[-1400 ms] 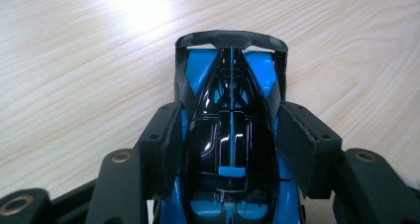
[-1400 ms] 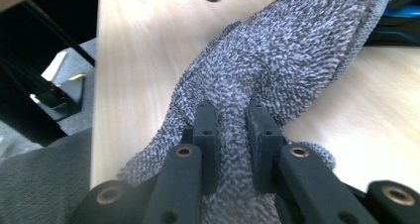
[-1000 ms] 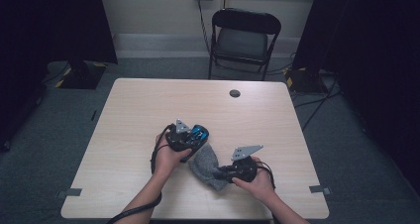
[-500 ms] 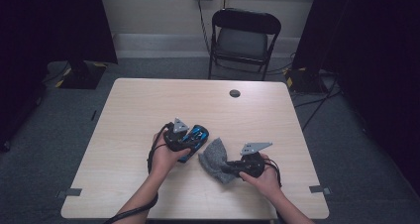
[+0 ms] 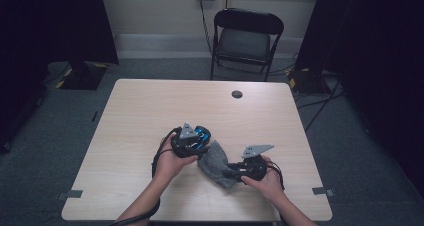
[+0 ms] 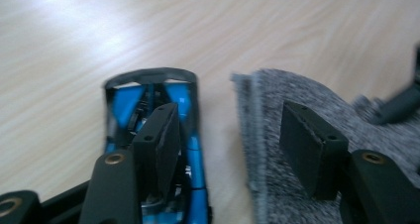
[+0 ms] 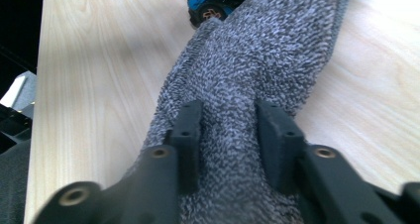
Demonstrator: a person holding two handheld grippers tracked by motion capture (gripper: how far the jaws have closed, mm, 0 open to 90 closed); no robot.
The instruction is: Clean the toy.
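Your right hand-held gripper (image 7: 225, 135) has just been opening: its jaws sat pinched tight on the grey knitted sock (image 5: 216, 162) a second ago, and now they stand at a narrow gap with a ridge of the knit still between them. In the right gripper view the pads look to be just touching the fabric on both sides, but I cannot tell whether they still press it, so treat that hold as loosened rather than secure.

Your left hand-held gripper (image 6: 233, 144) stands at a middling width and holds nothing. In its own view one jaw hangs over the small blue toy car (image 6: 153, 149) and the other over the sock's ribbed edge, with bare desk (image 6: 74, 60) in the gap between them. From above, that hand has lifted a little and shifted since a second ago, and it now hovers above the car.

The sock lies flat on the light wooden desk, near its front edge, between your two hands. The car rests on the desk just beside the sock's cuff end, outside it.

In my judgement the loosening means the sock is being re-gripped or let go, so the car is not yet in the sock.
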